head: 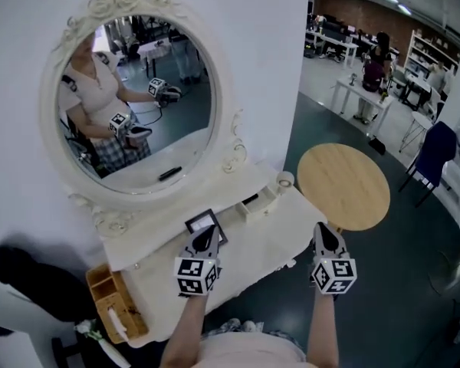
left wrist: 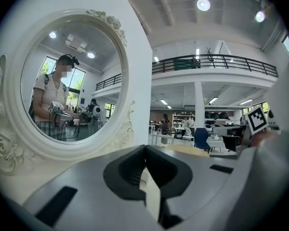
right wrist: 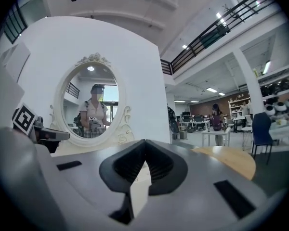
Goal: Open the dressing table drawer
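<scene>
- While both grippers hover by the white dressing table's (head: 245,255) front edge, neither touches the small drawer (head: 257,203) at the tabletop's back right, below the oval mirror (head: 134,98).
- Left gripper (head: 208,234): jaws pressed together, empty. Drawer is near, ahead & to its right.
- Right gripper (head: 326,232): jaws together, empty, off the table's right edge. Drawer is ahead-left.
- Drawer shows a dark gap, maybe part-open, but it's too small to tell. Scene fits approach or just-released.
- If a pull is due, jaws must part first.
</scene>
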Demonstrator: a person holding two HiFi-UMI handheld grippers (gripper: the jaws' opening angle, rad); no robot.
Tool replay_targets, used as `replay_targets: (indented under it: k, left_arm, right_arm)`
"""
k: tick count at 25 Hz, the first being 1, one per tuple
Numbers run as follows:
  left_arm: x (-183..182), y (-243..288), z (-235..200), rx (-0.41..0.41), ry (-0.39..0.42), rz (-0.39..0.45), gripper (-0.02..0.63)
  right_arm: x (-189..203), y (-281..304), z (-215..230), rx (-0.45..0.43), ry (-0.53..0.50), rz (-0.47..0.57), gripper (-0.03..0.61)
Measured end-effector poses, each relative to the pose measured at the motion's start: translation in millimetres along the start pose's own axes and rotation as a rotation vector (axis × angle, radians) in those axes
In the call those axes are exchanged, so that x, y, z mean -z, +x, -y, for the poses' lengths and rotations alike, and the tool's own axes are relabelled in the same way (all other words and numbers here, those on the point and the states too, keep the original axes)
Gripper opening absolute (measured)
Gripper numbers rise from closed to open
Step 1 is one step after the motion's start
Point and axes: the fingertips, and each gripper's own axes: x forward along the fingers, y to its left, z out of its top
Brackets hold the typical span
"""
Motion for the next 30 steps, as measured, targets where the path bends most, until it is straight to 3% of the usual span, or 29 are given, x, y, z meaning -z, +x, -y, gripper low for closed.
replay_targets:
  k: [4, 15, 30]
  left_arm:
    - [-6.5, -1.1, -5.9, 0.007, 0.011, 0.025, 0.028]
    - [0.9, 4.5, -11.2, 0.019, 0.023, 0.007, 0.026]
    - [5.4, 6.4, -16.6, 0.023, 0.012, 0.004, 0.026]
  right_arm:
    - [-6.0, -11.5, 10.5, 0.049, -0.011, 0.032, 0.017]
    - [8.3, -22.8, 31.1, 0.115, -0.017, -0.005, 0.014]
    - [11.9, -20.5, 35.4, 0.131, -0.02, -0.039, 0.014]
